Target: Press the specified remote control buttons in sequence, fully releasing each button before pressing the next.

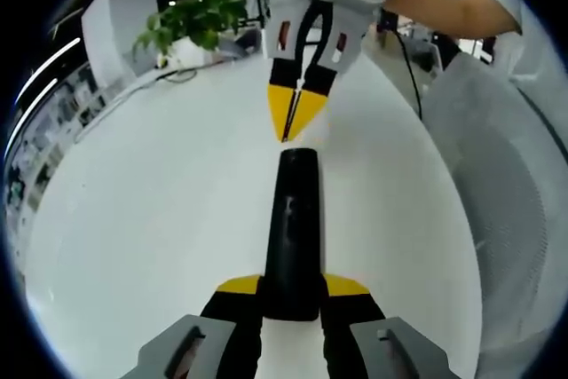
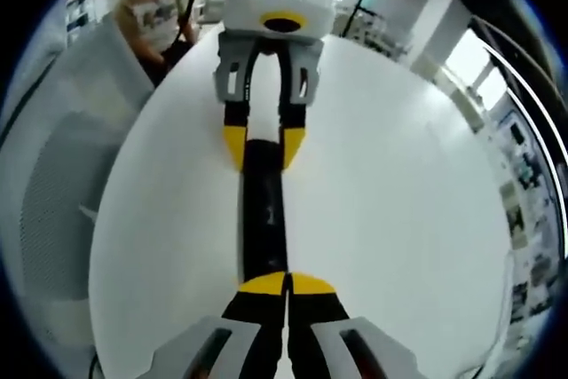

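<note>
Right gripper (image 2: 286,283): yellow-tipped jaws pressed together, tips at the near end of the remote control (image 2: 264,210), seemingly pressing a button. Left gripper (image 1: 291,295): jaws clamped on the remote's opposite end, steadying it. Remote: black, slim, long axis running straight between the two grippers, above the white table (image 1: 160,219). Potted plant (image 1: 191,19) at the table's far edge. Containers: none seen.

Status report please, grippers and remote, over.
Left gripper shut on the black remote, holding its near end over the white table. Right gripper shut, tips together at the remote's far end. Nothing in the way.
</note>
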`<state>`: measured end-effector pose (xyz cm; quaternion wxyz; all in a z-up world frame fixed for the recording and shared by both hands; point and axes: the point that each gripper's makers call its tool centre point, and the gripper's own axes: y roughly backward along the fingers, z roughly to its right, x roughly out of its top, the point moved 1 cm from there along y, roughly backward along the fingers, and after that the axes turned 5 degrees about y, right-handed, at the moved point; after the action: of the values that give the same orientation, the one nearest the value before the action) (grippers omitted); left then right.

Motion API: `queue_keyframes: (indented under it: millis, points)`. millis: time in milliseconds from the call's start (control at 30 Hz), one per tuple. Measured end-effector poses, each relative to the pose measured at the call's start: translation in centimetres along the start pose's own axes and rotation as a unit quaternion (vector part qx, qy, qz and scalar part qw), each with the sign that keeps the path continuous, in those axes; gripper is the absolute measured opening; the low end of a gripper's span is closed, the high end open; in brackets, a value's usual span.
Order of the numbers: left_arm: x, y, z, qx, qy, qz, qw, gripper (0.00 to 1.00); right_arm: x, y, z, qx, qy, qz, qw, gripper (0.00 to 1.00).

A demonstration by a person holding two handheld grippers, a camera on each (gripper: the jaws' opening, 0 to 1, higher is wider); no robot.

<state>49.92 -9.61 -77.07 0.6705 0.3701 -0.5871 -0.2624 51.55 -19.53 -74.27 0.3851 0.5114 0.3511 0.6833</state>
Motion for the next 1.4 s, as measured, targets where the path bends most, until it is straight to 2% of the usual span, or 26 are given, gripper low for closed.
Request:
queue_keyframes:
  millis: [333, 600, 1400]
  points:
    - [0.0, 0.0, 0.0, 0.001, -0.001, -0.003, 1.0, 0.24, 0.6, 0.4, 0.1, -0.002, -0.002, 0.009, 1.0, 0.0]
    - [0.0, 0.0, 0.1, 0.001, -0.001, -0.004, 1.0, 0.24, 0.9, -0.2, -0.4, 0.011, 0.008, 0.005, 0.9999, 0.0]
    - [0.0, 0.0, 0.0, 0.002, -0.003, -0.006, 1.0, 0.24, 0.2, -1.4, -1.3, 0.041, 0.017, -0.013, 0.9989, 0.0]
